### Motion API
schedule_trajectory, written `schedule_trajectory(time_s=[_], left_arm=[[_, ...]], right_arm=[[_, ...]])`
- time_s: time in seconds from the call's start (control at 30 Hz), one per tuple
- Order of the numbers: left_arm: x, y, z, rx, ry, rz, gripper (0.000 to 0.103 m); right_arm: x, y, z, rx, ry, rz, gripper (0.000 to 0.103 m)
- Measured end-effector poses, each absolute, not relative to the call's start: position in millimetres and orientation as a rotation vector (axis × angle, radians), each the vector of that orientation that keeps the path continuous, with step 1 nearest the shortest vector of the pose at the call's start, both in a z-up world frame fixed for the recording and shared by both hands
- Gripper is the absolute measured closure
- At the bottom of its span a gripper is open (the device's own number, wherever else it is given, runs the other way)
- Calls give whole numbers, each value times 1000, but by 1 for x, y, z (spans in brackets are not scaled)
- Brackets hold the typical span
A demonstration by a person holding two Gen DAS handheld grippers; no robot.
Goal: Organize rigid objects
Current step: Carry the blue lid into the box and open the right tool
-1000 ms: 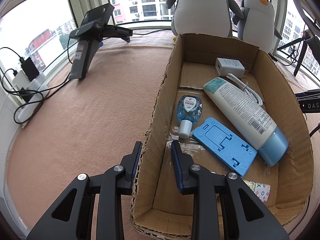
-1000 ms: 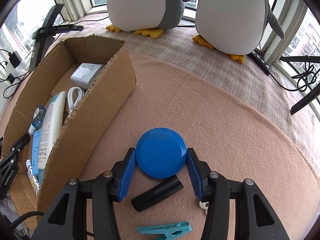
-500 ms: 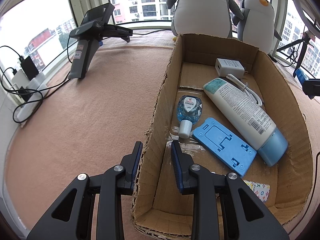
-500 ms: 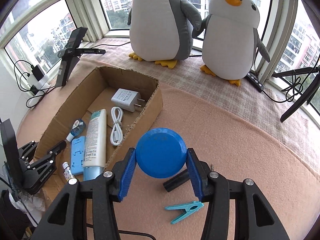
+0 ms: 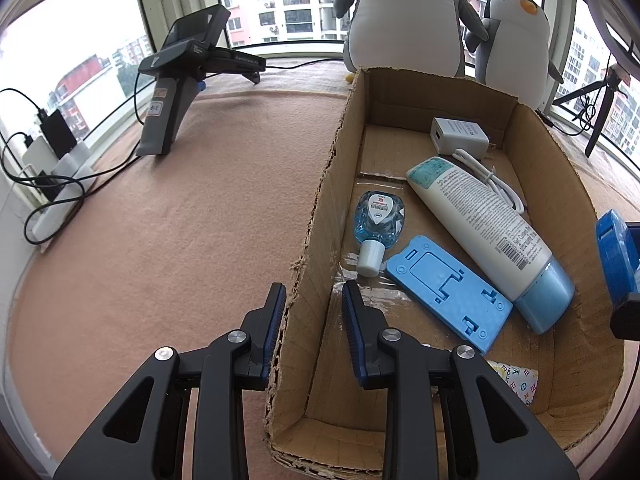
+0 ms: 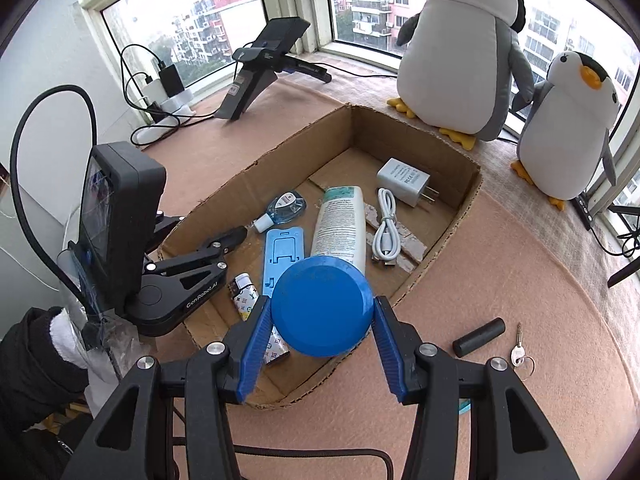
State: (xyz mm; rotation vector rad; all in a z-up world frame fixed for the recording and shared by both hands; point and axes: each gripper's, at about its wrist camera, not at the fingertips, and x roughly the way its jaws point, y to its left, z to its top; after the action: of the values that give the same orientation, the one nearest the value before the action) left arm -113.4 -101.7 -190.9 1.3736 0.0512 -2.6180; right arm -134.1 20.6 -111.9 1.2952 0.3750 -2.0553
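- The right tool [image 6: 318,322] has lifted the blue round lid [image 6: 320,306] off the counter [image 6: 520,264] and carried it over the near end of the cardboard box [image 6: 440,236]; its pads are pressed on the lid's rim.
- The left tool [image 5: 314,308] is clamped on the box's side wall, pinching the cardboard.
- Under the lid lie a patterned lighter [image 6: 245,295], a blue phone stand [image 6: 282,256] and a white tube [image 6: 342,224].
- Farther in: a small blue bottle [image 6: 286,206], a white cable [image 6: 386,236], a charger [image 6: 404,182].
- A black cylinder [image 6: 478,337] and a key [image 6: 519,350] lie outside on the counter.
- Two penguin toys [image 6: 460,52] stand behind.
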Motion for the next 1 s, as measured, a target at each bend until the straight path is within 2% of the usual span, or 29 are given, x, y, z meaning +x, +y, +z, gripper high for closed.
schedule_trajectory(time_s=[0.7,1.0], left_arm=[[-113,-102,-191,1374,52,-2618,76],[-113,-102,-191,1374,51,-2618,76]], right_arm=[[-118,-1,-136,1321,433,-1994,57],[-118,0,-132,1305,441,-2007,52]])
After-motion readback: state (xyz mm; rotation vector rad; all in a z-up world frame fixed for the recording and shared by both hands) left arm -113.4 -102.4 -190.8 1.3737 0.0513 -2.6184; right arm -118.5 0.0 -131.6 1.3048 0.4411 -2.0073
